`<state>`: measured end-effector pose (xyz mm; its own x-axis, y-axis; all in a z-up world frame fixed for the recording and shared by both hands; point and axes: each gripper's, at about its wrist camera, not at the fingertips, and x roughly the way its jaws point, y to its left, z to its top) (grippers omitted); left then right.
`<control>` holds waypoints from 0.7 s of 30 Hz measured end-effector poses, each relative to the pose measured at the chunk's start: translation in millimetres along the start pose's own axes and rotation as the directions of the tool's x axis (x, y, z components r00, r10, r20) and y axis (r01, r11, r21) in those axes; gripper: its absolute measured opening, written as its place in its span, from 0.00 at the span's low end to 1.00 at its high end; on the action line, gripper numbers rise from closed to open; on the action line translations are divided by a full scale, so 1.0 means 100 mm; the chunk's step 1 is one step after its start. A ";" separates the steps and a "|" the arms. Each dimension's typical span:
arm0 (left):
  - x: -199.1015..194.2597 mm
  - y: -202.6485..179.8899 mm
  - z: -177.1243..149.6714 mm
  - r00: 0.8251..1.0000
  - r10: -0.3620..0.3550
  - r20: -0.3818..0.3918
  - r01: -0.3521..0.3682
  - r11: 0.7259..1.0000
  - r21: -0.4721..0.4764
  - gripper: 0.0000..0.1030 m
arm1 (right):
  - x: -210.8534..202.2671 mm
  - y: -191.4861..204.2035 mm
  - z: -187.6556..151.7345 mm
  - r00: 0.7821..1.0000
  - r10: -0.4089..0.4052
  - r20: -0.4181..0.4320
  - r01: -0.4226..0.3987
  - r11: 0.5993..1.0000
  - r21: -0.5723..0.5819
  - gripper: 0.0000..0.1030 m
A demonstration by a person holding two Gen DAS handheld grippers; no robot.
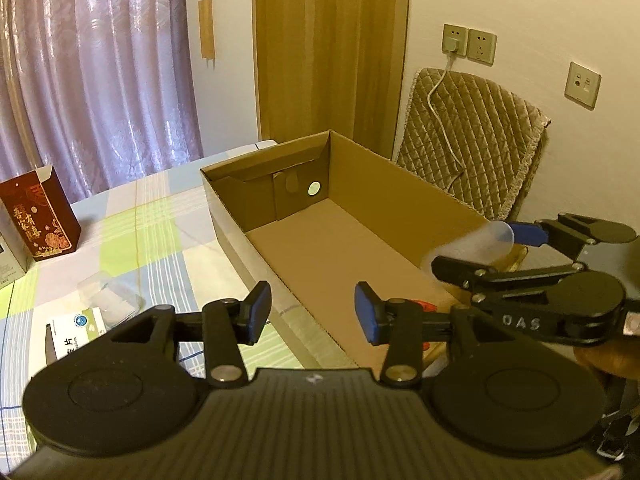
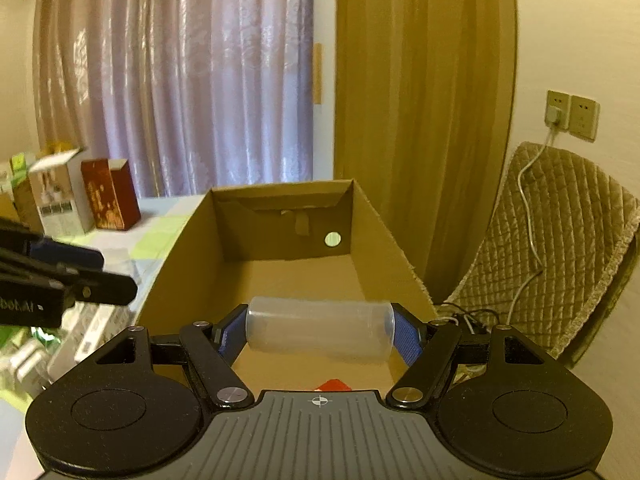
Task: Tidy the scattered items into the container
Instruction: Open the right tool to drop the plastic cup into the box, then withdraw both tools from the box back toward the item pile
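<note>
Translucent plastic — a small frosted cup (image 2: 320,332) lying sideways — sits pinched end to end between the blue pads (image 2: 406,338) of the right gripper (image 2: 320,334), held in the air above the near end of the cardboard box (image 2: 384,240). From the left wrist view the cup hangs over the box's right wall, just inside the rim. The box floor looks bare apart from something red (image 2: 334,385) at the near edge, too hidden to name.

The left gripper (image 1: 310,314) carries nothing; its fingers stand spread, poised over the box's left wall and the checked tablecloth (image 1: 132,232).

The step in hand seems to be the drop-off of the cup. The next move likely calls for lowering it a little toward the floor and parting the right fingers — a round cup let go from height could roll or bounce, so a low release is safer.

More remains on the table: a clear plastic lid or case (image 1: 108,298) and a white medicine packet (image 1: 80,330) near the left gripper, and a dark red carton (image 1: 40,216) standing farther off. The left tool is well placed to go for the packet.
</note>
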<state>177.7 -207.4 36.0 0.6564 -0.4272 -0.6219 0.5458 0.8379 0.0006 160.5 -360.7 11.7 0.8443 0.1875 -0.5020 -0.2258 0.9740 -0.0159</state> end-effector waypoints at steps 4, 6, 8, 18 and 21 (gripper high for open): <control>0.00 0.01 -0.02 1.000 0.004 -0.003 -0.004 1.000 -0.003 0.40 | -0.05 -0.01 -0.01 0.999 -0.003 0.045 0.003 1.000 0.012 1.00; -0.01 0.02 -0.04 1.000 0.006 -0.005 -0.006 1.000 -0.007 0.40 | -0.08 -0.03 -0.01 0.998 -0.004 0.058 0.003 1.000 0.019 1.00; -0.02 0.04 -0.06 1.000 0.010 -0.008 -0.010 1.000 -0.012 0.40 | -0.08 -0.04 -0.01 0.999 -0.003 0.054 0.002 1.000 0.026 1.00; -0.10 0.10 -0.16 1.000 0.021 -0.022 -0.022 0.999 -0.031 0.41 | -0.11 0.00 -0.02 0.998 0.010 0.065 -0.011 1.000 0.011 1.00; -0.13 0.10 -0.18 0.999 0.024 -0.023 -0.024 0.999 -0.031 0.41 | -0.12 0.01 -0.03 0.998 0.011 0.067 -0.011 1.000 0.007 1.00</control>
<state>165.9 -187.4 30.0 0.6568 -0.3992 -0.6397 0.5131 0.8583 -0.0088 148.6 -361.9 15.7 0.8726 0.2061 -0.4428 -0.2319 0.9727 -0.0042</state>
